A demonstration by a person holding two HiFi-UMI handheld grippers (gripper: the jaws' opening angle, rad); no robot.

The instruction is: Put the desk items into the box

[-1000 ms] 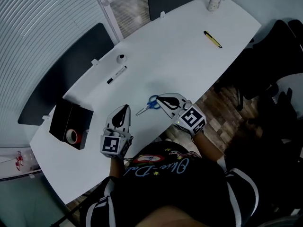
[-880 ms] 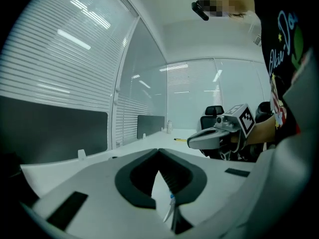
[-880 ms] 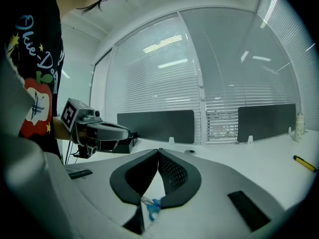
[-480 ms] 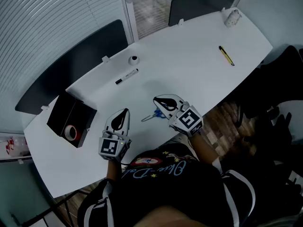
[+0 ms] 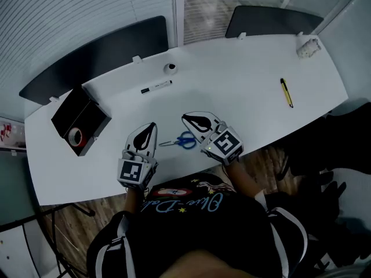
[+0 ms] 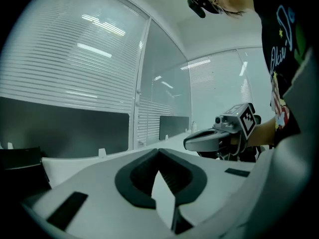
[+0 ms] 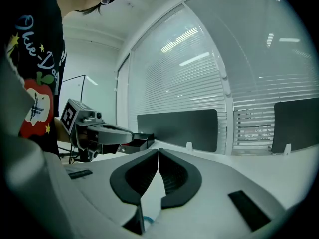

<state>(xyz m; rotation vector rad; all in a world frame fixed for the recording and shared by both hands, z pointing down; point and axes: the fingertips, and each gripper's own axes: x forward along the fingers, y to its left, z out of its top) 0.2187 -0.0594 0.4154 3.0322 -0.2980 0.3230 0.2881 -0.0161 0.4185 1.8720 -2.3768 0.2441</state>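
Left claw (image 5: 151, 125) and right claw (image 5: 187, 118) are both pressed together, pinching nothing — they sit at the lower middle of the frame, over the near edge of the table (image 5: 232, 80). Between them lie the scissors (image 5: 181, 141), blue handles to the right and blades pointing left. There is one pair of scissors, one marker (image 5: 156, 87), one yellow pen (image 5: 286, 92), and one tape roll (image 5: 75, 136) inside the one black box (image 5: 66, 109) at the left. A second ago the right claw's tip was beside the handles — now it reaches past them.
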